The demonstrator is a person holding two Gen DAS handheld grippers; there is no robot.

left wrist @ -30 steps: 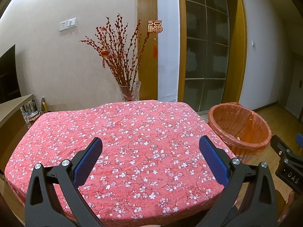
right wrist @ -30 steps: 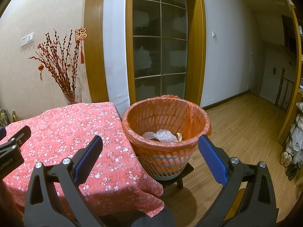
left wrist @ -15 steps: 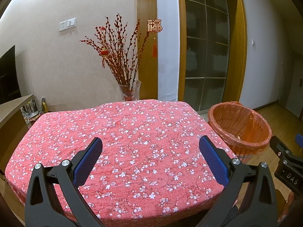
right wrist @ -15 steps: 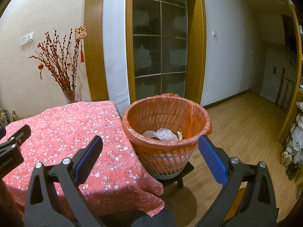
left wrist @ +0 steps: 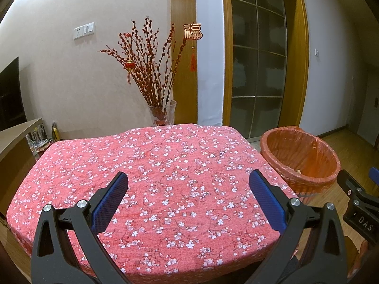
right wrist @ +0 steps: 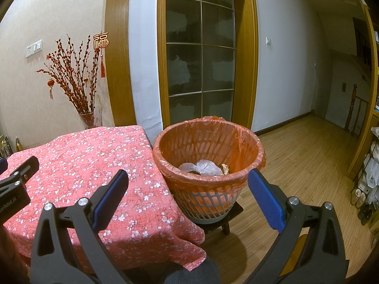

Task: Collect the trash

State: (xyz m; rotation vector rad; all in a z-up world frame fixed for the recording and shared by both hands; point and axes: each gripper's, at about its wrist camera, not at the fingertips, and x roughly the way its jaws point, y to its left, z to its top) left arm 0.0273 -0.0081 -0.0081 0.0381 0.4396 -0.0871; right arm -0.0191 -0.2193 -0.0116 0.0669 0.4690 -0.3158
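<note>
A waste basket lined with an orange bag stands on a low stand right of the table; it also shows in the left wrist view. Crumpled clear plastic trash lies inside it. My right gripper is open and empty, held in front of the basket's near rim. My left gripper is open and empty, held above the near part of the table with the red flowered cloth. No trash shows on the cloth.
A glass vase with red branches stands behind the table's far edge. A wooden cabinet is at the left. Wooden floor stretches right of the basket, with shelves at the far right.
Both views shift only slightly; the right gripper has drifted a little, with the basket sitting slightly lower in its view. Both grippers stay open and empty.
</note>
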